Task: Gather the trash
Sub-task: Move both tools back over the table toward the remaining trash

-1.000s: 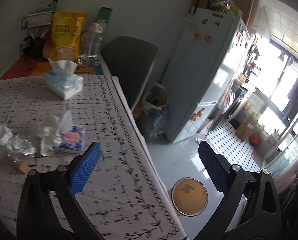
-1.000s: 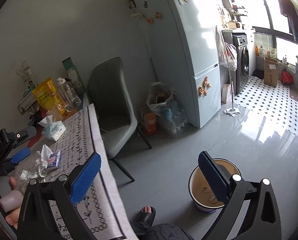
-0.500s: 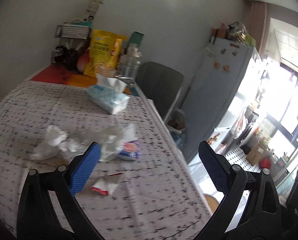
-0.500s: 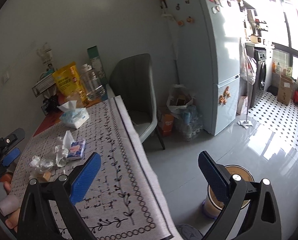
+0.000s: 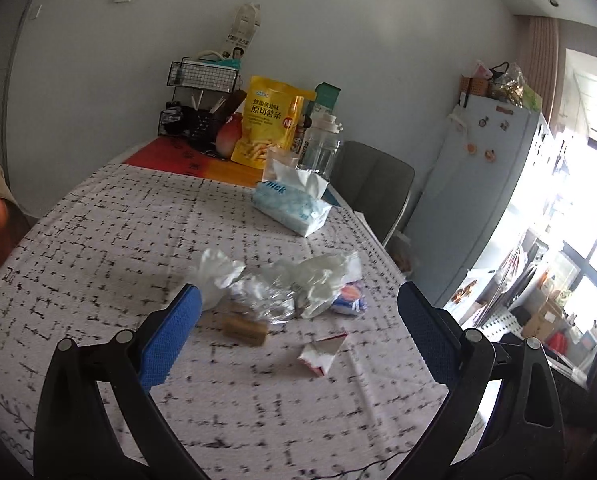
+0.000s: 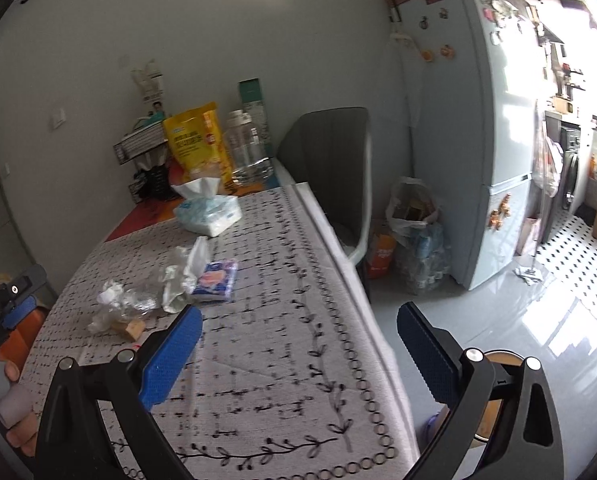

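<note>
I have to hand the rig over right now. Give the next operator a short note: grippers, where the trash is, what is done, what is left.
Left gripper: open, empty, over the table, aimed at the trash pile.
Right gripper: open, empty, over the table's edge.
Trash, all on the tablecloth: crumpled clear plastic, white wad, small brown block, torn red-and-white wrapper, small tissue packet.
Bin: on the floor beside the table, mostly hidden behind the right fingers.
Done: nothing held; bin contents unseen.
Left: grasp each piece and drop it in the bin. The big tissue pack looks like a keeper.
</note>
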The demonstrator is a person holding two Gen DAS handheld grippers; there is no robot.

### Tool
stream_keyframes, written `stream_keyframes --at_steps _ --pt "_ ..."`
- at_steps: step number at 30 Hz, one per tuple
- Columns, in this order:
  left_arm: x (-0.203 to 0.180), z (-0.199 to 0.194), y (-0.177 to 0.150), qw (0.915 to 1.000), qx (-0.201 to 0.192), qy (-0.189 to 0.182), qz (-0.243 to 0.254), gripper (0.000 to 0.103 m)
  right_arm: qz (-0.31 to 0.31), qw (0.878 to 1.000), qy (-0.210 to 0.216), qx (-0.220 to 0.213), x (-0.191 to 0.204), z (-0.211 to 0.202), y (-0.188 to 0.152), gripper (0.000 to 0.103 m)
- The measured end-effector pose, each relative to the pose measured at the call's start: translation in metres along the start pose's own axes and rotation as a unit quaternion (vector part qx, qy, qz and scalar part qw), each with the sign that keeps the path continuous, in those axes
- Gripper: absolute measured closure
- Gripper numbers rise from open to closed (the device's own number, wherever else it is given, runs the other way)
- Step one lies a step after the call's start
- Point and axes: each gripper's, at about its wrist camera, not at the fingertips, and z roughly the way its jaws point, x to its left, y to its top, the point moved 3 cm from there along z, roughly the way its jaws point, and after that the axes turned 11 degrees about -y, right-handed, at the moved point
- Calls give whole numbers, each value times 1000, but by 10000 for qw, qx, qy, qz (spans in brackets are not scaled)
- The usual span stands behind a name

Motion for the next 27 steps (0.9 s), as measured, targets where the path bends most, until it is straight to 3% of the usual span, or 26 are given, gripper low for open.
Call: stream_keyframes --at_steps 12,23,27 --pt "43 -2 -27 9990 377 223 -120 6 -332 9979 464 308 31 16 -19 7" --pt "76 5 -30 9969 601 361 -362 6 -803 9871 1065 881 75 42 -37 7" --pt "83 9 -30 9962 654 393 -422 7 -982 9820 1205 1071 96 54 -42 16"
